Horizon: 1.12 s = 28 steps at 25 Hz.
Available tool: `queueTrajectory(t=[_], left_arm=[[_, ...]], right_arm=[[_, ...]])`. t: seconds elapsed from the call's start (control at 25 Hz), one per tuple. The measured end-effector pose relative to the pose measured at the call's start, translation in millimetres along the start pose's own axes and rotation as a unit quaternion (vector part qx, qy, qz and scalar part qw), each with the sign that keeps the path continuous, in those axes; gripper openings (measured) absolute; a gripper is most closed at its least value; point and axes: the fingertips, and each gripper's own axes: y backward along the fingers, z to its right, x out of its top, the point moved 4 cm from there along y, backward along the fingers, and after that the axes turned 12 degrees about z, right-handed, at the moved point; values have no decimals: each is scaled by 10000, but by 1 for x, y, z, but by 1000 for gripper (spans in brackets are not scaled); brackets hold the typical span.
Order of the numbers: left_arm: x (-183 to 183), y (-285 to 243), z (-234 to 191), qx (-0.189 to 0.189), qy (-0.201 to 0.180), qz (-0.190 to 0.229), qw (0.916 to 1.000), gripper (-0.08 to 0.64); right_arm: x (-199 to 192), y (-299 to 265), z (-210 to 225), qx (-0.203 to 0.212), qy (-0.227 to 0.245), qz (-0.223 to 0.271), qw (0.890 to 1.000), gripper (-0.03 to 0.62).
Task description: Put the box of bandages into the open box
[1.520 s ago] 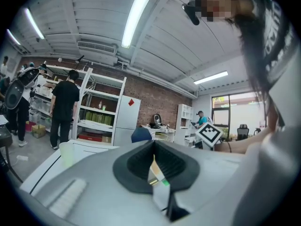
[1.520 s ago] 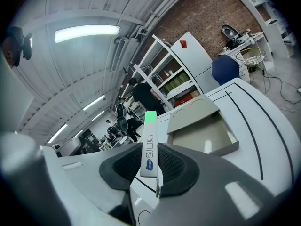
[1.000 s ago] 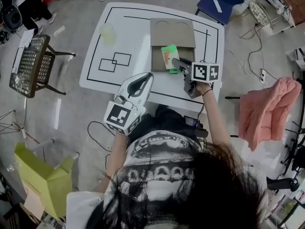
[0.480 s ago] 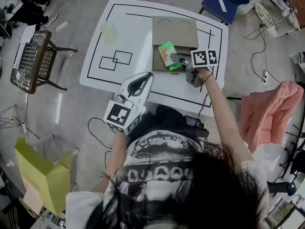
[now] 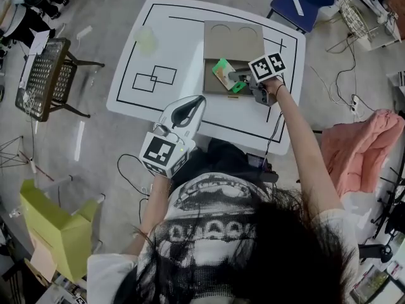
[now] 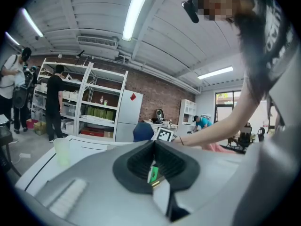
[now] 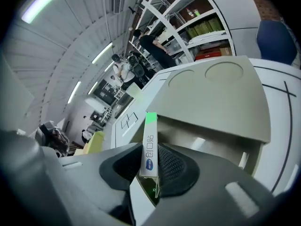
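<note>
Jaws of the right gripper are clamped on the thin sides of the box of bandages, holding it on edge over the near part of the open box on the white table. The left gripper hangs at the table's near edge, its jaws pressed together with nothing between them.

open box sat on the bench toward its far right, box of bandages in the right tool over that box's near half, cup far left, left tool over the near edge, chair off left
</note>
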Motion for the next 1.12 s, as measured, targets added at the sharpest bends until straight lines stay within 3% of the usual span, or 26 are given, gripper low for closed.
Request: queueTrajectory(t=[0.12,0.4,0.56,0.72,0.92,1.12], left_arm=[[0,0,-1,26,5,-11,10000,0],[-1,0,-6,121,-13,-22,9999,0],[-3,1,-7,151,3,-42,9999,0],[-4,2,-8,137,11,-53,9999,0],[-2,5,-7,121,-11,-36,9999,0],[1,8,-5,107,-24,-7,9999,0]], right_arm=[[-4,-5,1,-125,336,-188,9992,101],[-1,-7,7,-487,569,-94,9971,111],[-2,-4,11,-756,949,-93,9926,170],[0,2,15,-940,940,66,9911,192],[5,14,4,-881,918,368,9912,183],[17,30,-22,-664,892,982,9889,165]])
